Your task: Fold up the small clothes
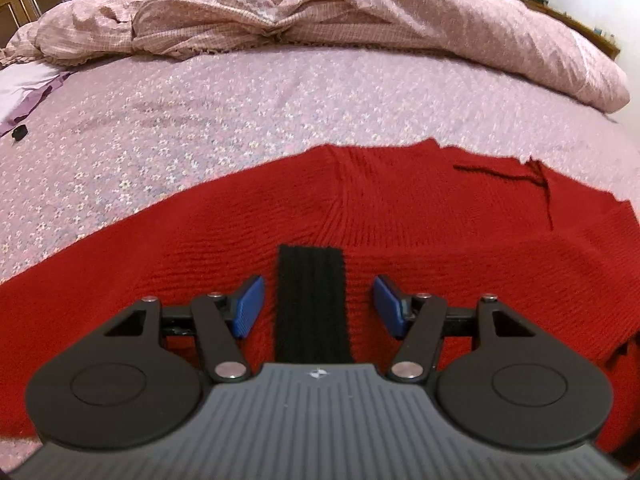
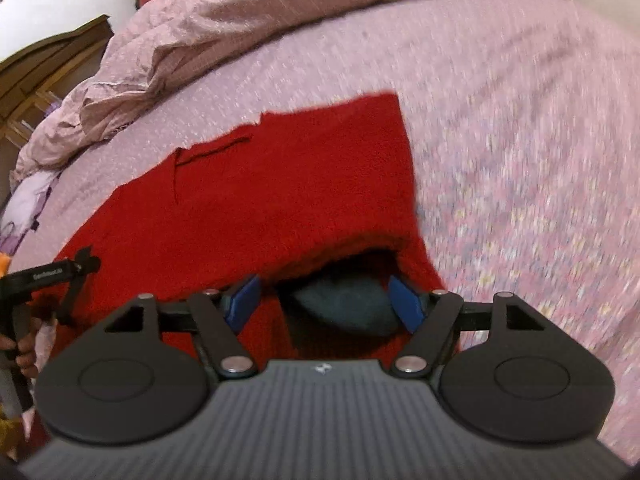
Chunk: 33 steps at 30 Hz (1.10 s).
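While both tools hang over the bed, each view reads as follows.

Left wrist, garment: a red knit sweater (image 1: 400, 216) lies flat on the floral bedsheet (image 1: 200, 120), probably so it can be folded on a broad, even surface.
Left wrist, gripper: the left gripper (image 1: 319, 306) hovers over the near edge with its blue pads apart, one on each side of a black ribbed band (image 1: 311, 304); nothing is pinched, so it looks poised to take that edge.
Left wrist, axis: the sweater's long side runs left to right across the view, its far edge toward the rumpled quilt (image 1: 360, 12).
Right wrist, garment: the same sweater (image 2: 280, 184) reaches up and away from the camera, one corner pointing at the quilt (image 2: 240, 20).
Right wrist, gripper: the right gripper (image 2: 322, 300) is spread wide at a raised red hem (image 2: 340, 248) with a dark lining (image 2: 344, 308) below; the pads press nothing.
Right wrist, blur: detail is soft.
Right wrist, edge: a person's hand (image 2: 24, 354) holds the other tool at far left.
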Each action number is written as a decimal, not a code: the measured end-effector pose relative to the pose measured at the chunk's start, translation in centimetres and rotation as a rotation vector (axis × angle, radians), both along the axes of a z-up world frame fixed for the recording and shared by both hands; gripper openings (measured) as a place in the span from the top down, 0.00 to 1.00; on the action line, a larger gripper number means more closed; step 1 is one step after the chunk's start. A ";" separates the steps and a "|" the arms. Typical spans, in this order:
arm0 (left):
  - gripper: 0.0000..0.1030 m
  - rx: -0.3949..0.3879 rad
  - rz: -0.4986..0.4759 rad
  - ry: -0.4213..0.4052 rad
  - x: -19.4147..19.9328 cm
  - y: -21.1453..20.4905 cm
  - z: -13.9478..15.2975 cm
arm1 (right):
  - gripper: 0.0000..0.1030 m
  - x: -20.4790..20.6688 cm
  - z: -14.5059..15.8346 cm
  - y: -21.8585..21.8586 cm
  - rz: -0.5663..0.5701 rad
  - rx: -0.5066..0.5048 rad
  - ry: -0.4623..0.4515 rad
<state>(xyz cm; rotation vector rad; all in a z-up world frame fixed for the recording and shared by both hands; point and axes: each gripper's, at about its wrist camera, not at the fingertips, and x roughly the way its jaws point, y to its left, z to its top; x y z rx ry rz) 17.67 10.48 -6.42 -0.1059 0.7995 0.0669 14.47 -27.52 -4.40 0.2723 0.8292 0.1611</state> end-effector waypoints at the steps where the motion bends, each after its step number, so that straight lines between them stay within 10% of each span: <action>1: 0.38 -0.002 -0.002 -0.007 0.1 -0.1 0.0 | 0.29 0.1 0.5 0.2 0.005 -0.024 -0.018; 24: 0.57 0.090 -0.048 -0.049 0.1 -1.2 -0.1 | 0.27 10.3 -1.3 2.4 0.078 -0.205 -0.077; 29: 0.82 0.030 -0.054 -0.083 -0.1 -1.1 0.3 | 0.29 9.6 -1.9 2.9 0.092 -0.251 -0.129; 31: 0.85 0.033 -0.072 -0.110 -0.3 -1.5 1.0 | 0.41 9.3 -2.0 3.1 0.106 -0.281 -0.147; 33: 0.85 0.039 -0.082 -0.136 -0.3 -1.8 1.8 | 0.77 8.8 -1.9 3.6 0.120 -0.337 -0.179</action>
